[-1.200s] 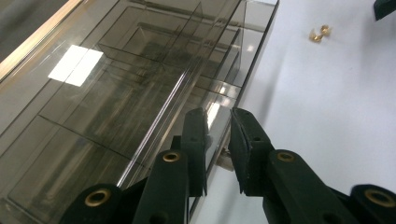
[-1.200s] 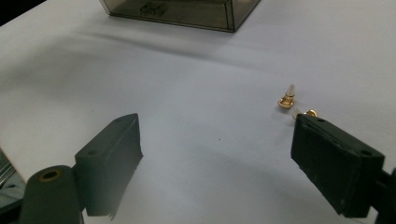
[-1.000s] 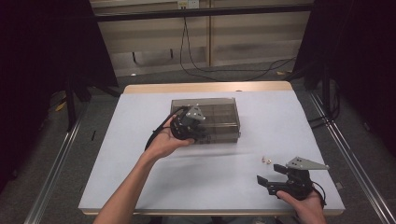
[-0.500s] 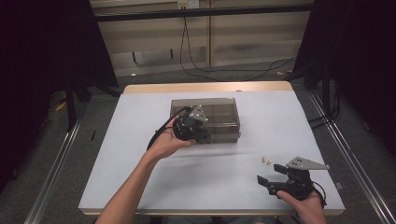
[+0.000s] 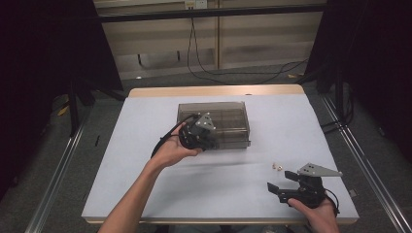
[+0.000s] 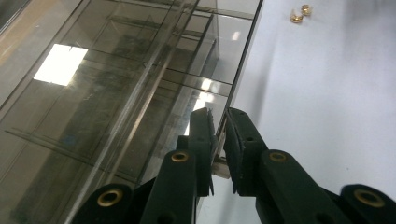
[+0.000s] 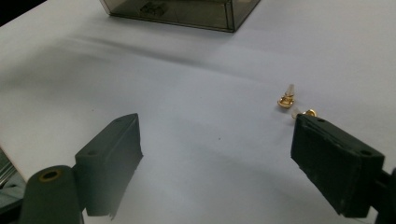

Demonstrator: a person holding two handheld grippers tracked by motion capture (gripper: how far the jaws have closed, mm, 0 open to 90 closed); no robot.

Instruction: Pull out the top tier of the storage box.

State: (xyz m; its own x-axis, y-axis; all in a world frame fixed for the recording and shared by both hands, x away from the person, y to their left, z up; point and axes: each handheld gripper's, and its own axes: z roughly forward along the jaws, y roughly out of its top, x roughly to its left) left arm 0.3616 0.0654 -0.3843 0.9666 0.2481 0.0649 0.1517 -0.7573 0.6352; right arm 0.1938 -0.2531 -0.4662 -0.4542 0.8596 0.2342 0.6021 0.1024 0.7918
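High view: my left gripper [image 5: 206, 137] at the smoky clear box [image 5: 216, 124] mid-table; right gripper [image 5: 279, 187] near the front right corner | Left gripper view: jaws, just closing, pinch the box's lid tab [image 6: 219, 161]; thin hold may slip | Right gripper view: jaws spread, two gold studs [image 7: 292, 105] ahead | Since earlier: hands unmoved.

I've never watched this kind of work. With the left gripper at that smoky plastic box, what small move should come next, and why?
Probably a gentle lift of the lid's front edge. The left gripper has just been closing, and its jaws now pinch a thin tab at the clear box front edge. The right gripper waits open near two small gold pieces, which likely go inside.
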